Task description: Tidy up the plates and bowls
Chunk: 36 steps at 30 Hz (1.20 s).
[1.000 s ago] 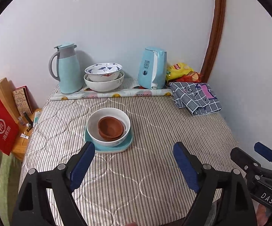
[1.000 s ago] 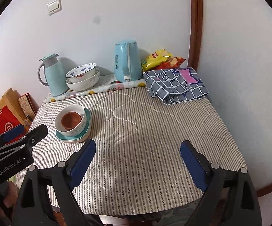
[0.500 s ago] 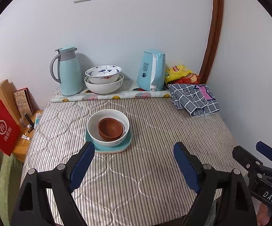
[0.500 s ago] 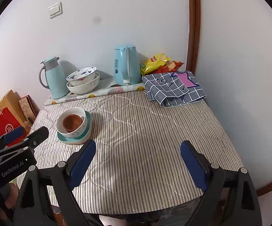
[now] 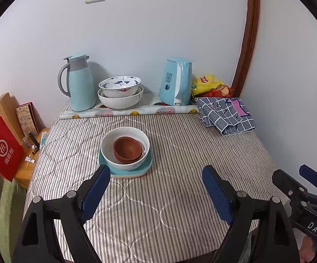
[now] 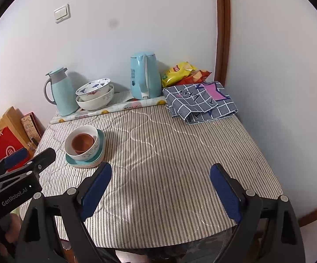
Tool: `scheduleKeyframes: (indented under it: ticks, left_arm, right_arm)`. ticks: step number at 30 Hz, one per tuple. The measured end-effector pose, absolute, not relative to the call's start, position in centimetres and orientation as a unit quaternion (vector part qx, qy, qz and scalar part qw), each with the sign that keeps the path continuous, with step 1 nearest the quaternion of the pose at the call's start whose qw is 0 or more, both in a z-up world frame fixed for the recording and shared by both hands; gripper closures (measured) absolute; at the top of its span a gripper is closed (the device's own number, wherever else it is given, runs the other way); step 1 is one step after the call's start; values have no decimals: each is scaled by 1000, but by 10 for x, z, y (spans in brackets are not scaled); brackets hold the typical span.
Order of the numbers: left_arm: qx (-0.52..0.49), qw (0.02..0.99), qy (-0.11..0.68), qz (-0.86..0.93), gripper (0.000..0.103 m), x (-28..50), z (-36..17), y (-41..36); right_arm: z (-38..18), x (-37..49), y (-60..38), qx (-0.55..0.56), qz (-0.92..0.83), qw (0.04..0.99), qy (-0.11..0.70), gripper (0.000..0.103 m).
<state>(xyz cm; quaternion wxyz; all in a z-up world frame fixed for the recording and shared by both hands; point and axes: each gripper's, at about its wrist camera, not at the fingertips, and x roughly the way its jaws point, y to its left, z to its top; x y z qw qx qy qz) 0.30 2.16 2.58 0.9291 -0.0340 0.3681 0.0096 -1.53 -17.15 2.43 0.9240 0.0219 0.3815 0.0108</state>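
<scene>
Both my left fingers (image 5: 156, 183) and right fingers (image 6: 160, 185) gape wide, holding nothing. Brown bowls (image 5: 127, 149) sit nested in the white bowl (image 5: 125, 148) on teal plates (image 5: 125, 171) mid-tabletop (image 5: 169, 197) (stacking looks finished, I'd say).

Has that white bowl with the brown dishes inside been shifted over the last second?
No. The white bowl sits on the teal plates, as before, equally far from the patterned roll.

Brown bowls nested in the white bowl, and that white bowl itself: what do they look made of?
Brown bowls: matte, even reddish-brown with no shine, probably wood or unglazed clay; it cannot be settled. White bowl: smooth glossy surface with a printed motif outside, likely glazed ceramic, possibly melamine.
</scene>
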Motion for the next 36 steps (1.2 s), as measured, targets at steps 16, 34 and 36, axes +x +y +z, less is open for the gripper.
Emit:
scheduleKeyframes:
  ticks: [16, 34, 36]
  left_arm:
    - [-34, 930, 366, 12, 18, 2, 28, 21]
    - [-33, 930, 367, 13, 18, -1, 30, 21]
    - [-33, 930, 366, 12, 18, -1, 31, 20]
  right_arm:
    - [27, -18, -175, 24, 10, 925, 379, 12]
    - [26, -20, -176, 24, 12, 925, 380, 12]
    - [26, -20, -176, 24, 13, 925, 379, 12]
